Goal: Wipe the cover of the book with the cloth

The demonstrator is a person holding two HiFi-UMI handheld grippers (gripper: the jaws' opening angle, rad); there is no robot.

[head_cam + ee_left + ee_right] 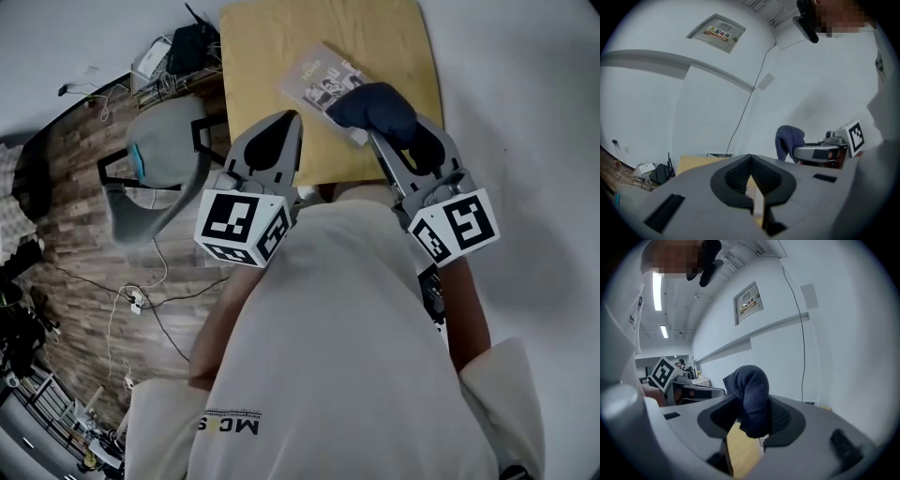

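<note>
A thin book (322,82) with photos on its cover lies tilted on the small yellow wooden table (262,56). A bunched dark blue cloth (375,106) hides the book's near right corner; whether it touches the cover I cannot tell. My right gripper (392,127) is shut on this cloth, which bulges up between its jaws in the right gripper view (751,399). My left gripper (284,127) hangs over the table's near edge, left of the book, shut with nothing in it. Its jaws meet at the tip in the left gripper view (751,161), where the cloth (789,139) shows at right.
A grey chair (155,178) stands left of the table on the wood-pattern floor. A black router (192,42) and loose cables (141,291) lie by the wall. White wall surrounds the table's far and right sides. The person's body fills the lower head view.
</note>
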